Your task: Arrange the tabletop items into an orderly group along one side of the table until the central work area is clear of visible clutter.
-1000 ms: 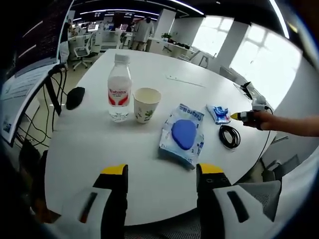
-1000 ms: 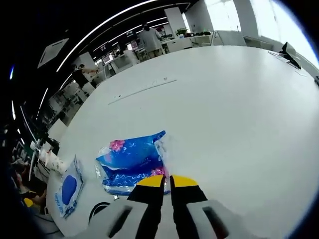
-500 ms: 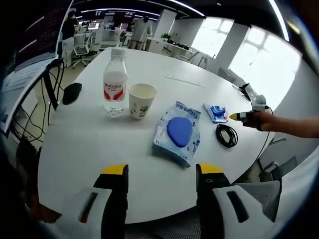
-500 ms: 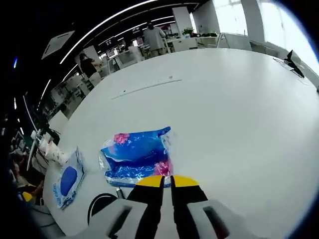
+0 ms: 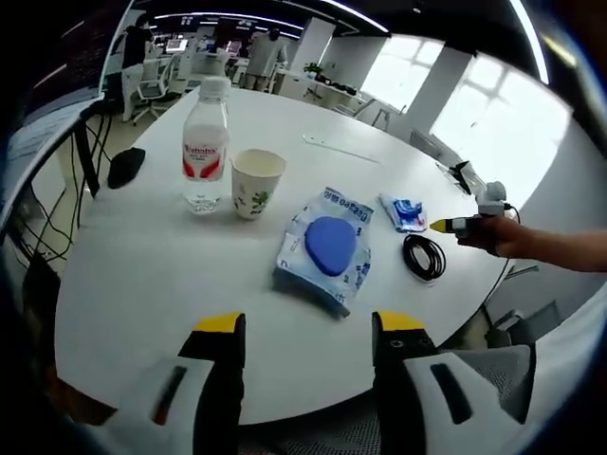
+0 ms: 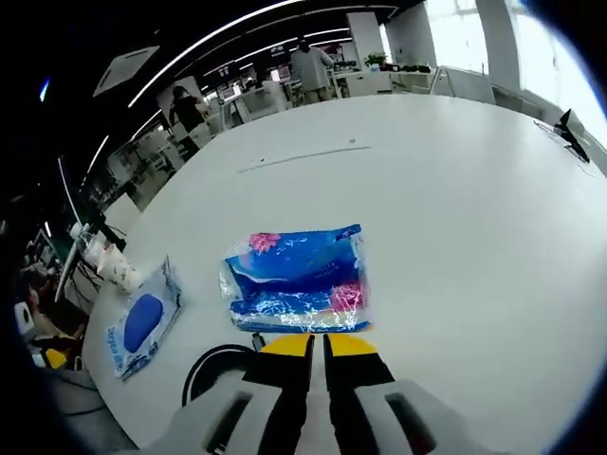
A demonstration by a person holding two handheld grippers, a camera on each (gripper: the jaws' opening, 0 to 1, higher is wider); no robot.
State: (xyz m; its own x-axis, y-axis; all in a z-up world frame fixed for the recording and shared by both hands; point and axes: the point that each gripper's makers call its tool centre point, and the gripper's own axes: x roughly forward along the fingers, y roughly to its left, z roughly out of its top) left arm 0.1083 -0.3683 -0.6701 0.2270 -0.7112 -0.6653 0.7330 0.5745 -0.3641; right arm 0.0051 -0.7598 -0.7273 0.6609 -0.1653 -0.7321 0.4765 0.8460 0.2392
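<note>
On the round white counter (image 5: 142, 275), a clear plastic water bottle with a red label (image 5: 205, 147) stands upright just beside a paper cup with a leaf print (image 5: 255, 183). Next along lies a flat blue-and-white plastic pouch (image 5: 326, 248), then a coiled black cable (image 5: 423, 256) and a small blue patterned tissue packet (image 5: 405, 211). A black computer mouse (image 5: 124, 166) sits near the far left edge.

The left gripper (image 5: 308, 332) hangs over the near edge, fingers released and wide apart. The right gripper (image 6: 316, 346) has its fingers clenched together just short of the tissue packet (image 6: 296, 279), holding nothing.

Beyond the items, the counter stretches bare towards an open office with desks and chairs.
</note>
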